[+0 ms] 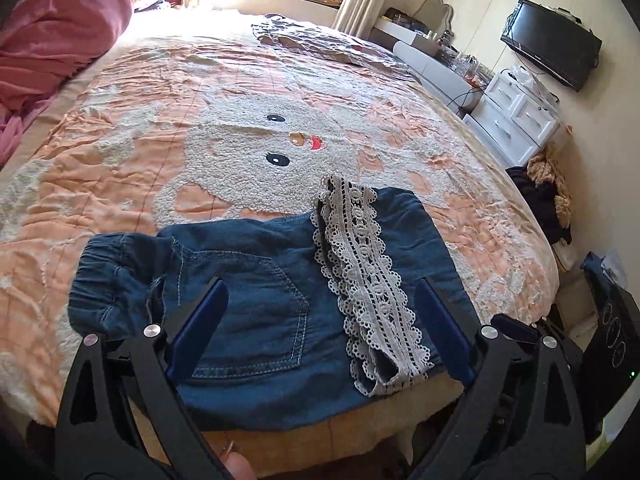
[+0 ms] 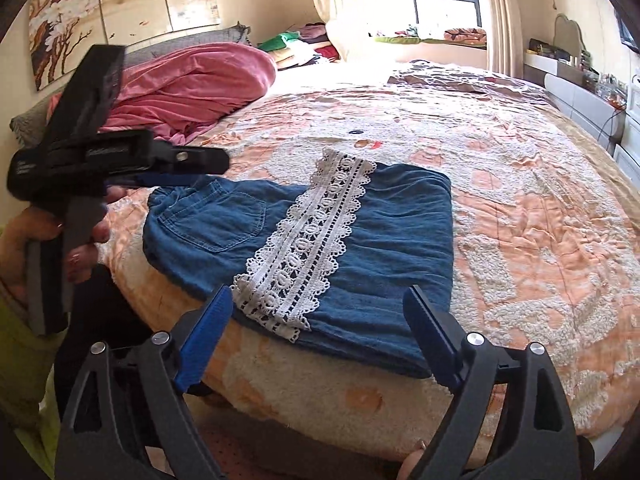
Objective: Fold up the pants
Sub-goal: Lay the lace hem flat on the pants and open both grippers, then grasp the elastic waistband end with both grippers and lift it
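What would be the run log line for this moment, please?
pants: folded on bed, lace trim on top | left hand-held gripper: open, empty | right hand-held gripper: open, empty

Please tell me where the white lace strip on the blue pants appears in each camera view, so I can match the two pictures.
Left wrist view: the lace strip runs from centre down to lower right, across the pants.
Right wrist view: the lace strip lies at centre, slanting toward lower left.
Shared landmark: the back pocket, left of the lace in both.

The folded denim pants (image 2: 320, 240) lay near the bed's (image 2: 540, 220) near edge, lace strip (image 2: 304, 240) across them. The right gripper (image 2: 318, 336) hovered wide apart; the left gripper (image 2: 180, 168) hung at left.
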`<state>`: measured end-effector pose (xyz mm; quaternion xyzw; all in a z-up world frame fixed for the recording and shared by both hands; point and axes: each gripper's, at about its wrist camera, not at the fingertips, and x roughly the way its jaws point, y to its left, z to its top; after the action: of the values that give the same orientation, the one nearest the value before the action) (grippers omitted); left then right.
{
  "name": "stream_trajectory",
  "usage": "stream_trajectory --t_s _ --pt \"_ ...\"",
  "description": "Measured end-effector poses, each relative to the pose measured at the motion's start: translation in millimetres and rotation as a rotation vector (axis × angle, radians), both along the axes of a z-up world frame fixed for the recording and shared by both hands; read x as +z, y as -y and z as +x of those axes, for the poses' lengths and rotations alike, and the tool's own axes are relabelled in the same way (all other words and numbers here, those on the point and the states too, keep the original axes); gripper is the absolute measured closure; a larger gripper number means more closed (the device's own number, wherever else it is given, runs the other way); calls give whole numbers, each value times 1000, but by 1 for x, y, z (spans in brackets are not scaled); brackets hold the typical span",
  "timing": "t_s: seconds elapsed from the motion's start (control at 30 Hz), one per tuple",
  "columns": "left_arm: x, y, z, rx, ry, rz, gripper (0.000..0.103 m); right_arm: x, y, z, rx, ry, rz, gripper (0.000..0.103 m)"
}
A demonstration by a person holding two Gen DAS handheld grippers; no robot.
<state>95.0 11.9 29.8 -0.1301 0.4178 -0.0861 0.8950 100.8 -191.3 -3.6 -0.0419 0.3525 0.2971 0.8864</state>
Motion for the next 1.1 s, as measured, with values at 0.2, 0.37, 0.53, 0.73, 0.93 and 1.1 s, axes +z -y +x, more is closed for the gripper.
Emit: stream_trajectory --t_s 0.2,0.37,0.53,0.73,0.93,1.1 --pt "6 -8 -23 17 16 25 10 9 0 -1 -48 21 -2 9" --pt "9 -14 -38 35 33 62 10 20 -5 -4 -53 42 5 8" --pt "9 -21 -48 59 43 92 10 31 -17 -6 -40 64 -3 6" --pt "9 -32 -60 85 45 112 10 41 -39 -7 1 84 -20 5" --pt "4 -52 -69 126 36 103 10 47 -58 1 34 80 -24 5" --pt "-5 -66 -73 162 17 110 10 50 -75 14 54 73 -30 5"
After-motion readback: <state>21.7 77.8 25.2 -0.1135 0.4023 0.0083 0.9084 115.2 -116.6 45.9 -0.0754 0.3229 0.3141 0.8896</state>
